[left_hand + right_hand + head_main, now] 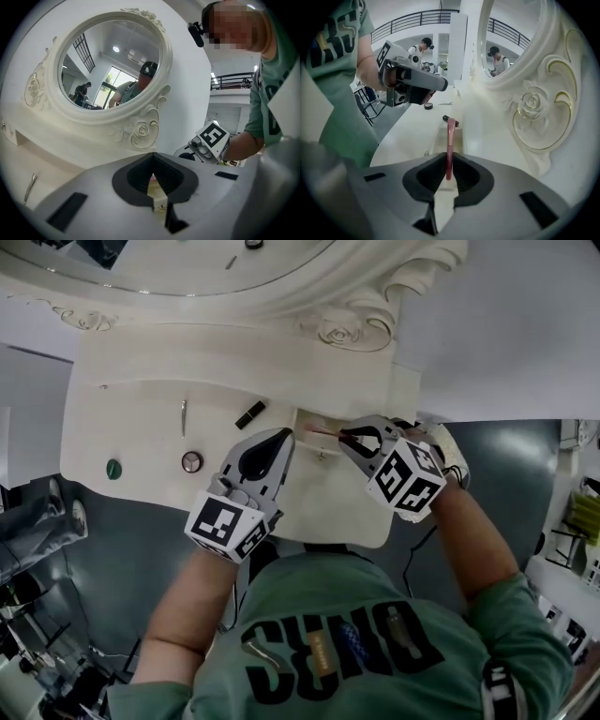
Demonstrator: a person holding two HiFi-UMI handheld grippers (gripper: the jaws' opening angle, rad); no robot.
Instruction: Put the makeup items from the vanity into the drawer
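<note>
My right gripper (349, 437) (448, 164) is shut on a slim pink makeup tube (323, 431) (450, 138), which sticks out past the pads over the small open drawer (309, 418) (439, 136) of the white vanity (141, 362). To its left my left gripper (284, 438) (153, 157) has its tips together with nothing between them, pointing at the drawer's front. On the vanity top lie a black lipstick (250, 414) (451, 120), a thin silver stick (184, 416), a round compact (191, 462) and a green round item (113, 469).
An ornate oval mirror (110, 65) with carved roses (533, 104) rises at the back of the vanity. The vanity's front edge runs just before my arms, with dark floor (141, 559) below. Shelves and clutter (28, 615) stand at the left.
</note>
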